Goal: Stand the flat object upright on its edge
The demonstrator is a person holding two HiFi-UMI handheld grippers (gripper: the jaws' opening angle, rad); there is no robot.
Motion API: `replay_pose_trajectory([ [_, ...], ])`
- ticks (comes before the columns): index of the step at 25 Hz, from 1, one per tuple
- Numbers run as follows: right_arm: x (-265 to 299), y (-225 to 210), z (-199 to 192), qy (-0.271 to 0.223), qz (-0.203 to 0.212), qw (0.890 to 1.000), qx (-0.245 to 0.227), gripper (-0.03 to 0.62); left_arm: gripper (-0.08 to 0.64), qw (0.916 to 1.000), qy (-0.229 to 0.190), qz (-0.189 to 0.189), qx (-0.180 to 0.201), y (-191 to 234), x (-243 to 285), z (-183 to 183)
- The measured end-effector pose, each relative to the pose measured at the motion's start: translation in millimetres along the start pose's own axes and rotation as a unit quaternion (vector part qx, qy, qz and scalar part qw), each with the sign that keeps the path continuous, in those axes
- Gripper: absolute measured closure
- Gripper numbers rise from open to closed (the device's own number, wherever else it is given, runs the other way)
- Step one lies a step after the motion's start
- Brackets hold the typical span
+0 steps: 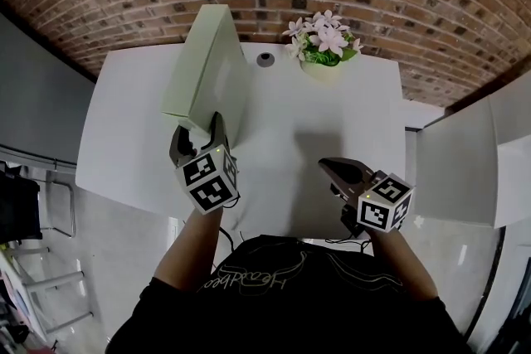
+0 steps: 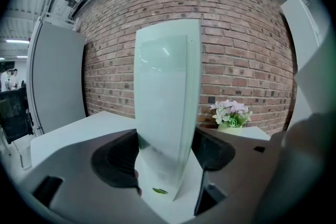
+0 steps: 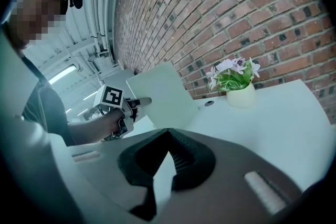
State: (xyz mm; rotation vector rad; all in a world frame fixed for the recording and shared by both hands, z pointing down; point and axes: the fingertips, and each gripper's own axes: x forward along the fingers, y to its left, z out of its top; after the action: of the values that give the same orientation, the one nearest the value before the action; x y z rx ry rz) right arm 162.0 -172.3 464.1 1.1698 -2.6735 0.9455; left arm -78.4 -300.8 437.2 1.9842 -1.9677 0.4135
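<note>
The flat object (image 1: 203, 66) is a pale green slab with smooth, faintly glossy faces. It stands tall on the left half of the white worktop (image 1: 332, 120), with its broad faces vertical and leaning a little. The left hand-held gripper (image 1: 199, 135) is clamped across its thin dimension at the near lower corner, a pad against each face. The left gripper view shows the slab rising straight up between the jaws (they stand wide because the slab fills them). It looks stiff and fairly light, more like a hollow box or panel than solid stock. Its slick sides could slide in the pads, and its height over a narrow edge will probably make it tip sideways easily. From the head view I cannot quite tell whether its bottom edge sits fully on the worktop. A low hold across the faces suits it. The right hand-held gripper (image 1: 328, 164) is closed on nothing, hanging near the front edge, well clear of the flower pot (image 1: 322, 54).
</note>
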Motion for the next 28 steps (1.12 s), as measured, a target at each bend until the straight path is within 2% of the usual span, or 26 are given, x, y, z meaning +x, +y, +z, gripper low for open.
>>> replay_pose_trajectory([
  [18, 16.5, -34.6, 11.1, 0.016, -0.029, 0.999, 0.015, 0.586, 0.244, 0.9998, -0.018, 0.002, 0.011, -17.8, 76.0, 32.5],
  [28, 27.1, -50.9, 20.7, 0.018, -0.034, 0.999, 0.018, 0.586, 0.242, 0.9994, -0.030, -0.002, 0.016, -26.3, 100.5, 44.0],
])
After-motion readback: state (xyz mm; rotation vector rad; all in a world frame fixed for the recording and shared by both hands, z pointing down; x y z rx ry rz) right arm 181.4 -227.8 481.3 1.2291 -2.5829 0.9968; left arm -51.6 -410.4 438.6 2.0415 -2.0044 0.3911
